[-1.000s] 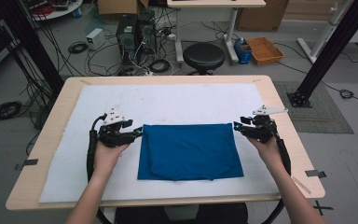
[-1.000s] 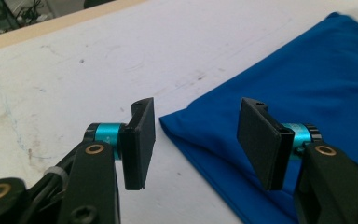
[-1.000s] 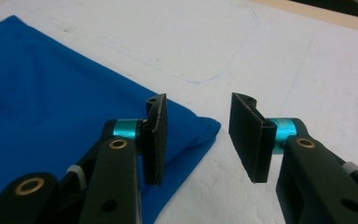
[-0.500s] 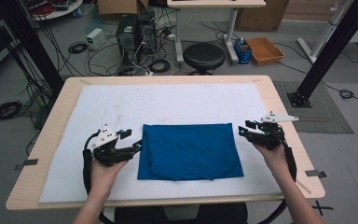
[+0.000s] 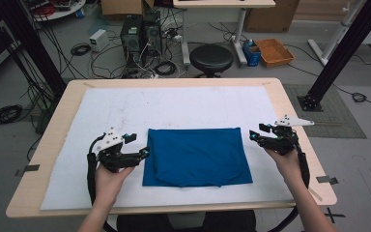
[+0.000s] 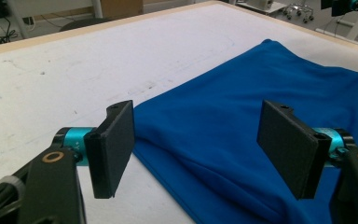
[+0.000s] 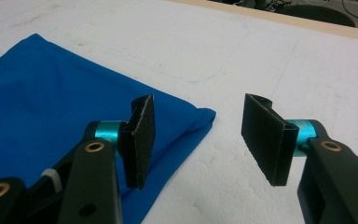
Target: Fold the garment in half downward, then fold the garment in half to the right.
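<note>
The folded blue cloth (image 5: 196,157) lies flat in the middle of the white mat (image 5: 174,108). The left gripper (image 5: 144,153) and the right gripper (image 5: 256,134) have just been opening, both spread and empty at its side edges. A careless pinch there can catch only the top layer, so the fold may slide apart.

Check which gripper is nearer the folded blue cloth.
Left. The left gripper sits at the left edge of the folded blue cloth, jaws open, having just been opening. The right gripper stands just off its far right corner, also open, nothing held.
</note>
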Demonstrator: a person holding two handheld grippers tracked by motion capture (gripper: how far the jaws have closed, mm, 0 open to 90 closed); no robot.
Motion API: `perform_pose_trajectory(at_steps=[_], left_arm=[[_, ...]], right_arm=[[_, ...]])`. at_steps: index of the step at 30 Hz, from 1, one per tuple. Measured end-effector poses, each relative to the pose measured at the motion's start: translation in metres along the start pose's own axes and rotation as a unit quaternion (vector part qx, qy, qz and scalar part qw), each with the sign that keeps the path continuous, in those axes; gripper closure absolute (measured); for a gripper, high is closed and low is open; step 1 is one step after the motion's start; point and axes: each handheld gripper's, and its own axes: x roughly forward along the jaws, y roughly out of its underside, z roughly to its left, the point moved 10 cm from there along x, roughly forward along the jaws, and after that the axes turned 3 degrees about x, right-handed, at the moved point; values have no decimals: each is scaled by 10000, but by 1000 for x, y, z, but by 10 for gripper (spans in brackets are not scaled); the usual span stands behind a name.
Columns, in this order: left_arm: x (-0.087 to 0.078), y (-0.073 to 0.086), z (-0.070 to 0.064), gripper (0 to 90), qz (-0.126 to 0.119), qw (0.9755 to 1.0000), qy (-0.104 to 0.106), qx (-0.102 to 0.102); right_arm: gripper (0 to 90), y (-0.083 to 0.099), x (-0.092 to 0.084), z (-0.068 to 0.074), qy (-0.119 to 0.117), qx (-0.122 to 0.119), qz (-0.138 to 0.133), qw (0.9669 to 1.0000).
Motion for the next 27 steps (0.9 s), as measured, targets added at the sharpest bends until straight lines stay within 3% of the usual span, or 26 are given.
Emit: perform_pose_trajectory(at_steps=[8,12,13,14,15,19,24,27], left_arm=[[1,1,-4,279,67,9999,57,58],[-1,1,-6,280,83,9999,61,-104],[-3,3,-6,280,143,9995,58,-272],[-3,3,-6,280,143,9995,58,-272],[-5,8,-6,281,233,9986,44,-479],[-11,19,-10,353,387,9978,46,-541],[-25,45,-22,377,542,9928,100,-1067],[-29,60,-25,408,643,9870,11,-1476]], right_arm=[[410,-3,-3,-2,-3,23,-81,10000],[397,-7,-3,1,-52,27,-148,9999],[394,-9,-2,2,-71,24,-161,9998],[394,-9,-2,3,-73,21,-159,9998],[393,-9,-1,4,-82,12,-143,9999],[393,-7,0,5,-87,-23,-99,9999],[393,-7,1,7,-93,-47,-82,9999],[393,-5,3,8,-113,-58,-65,9999]])
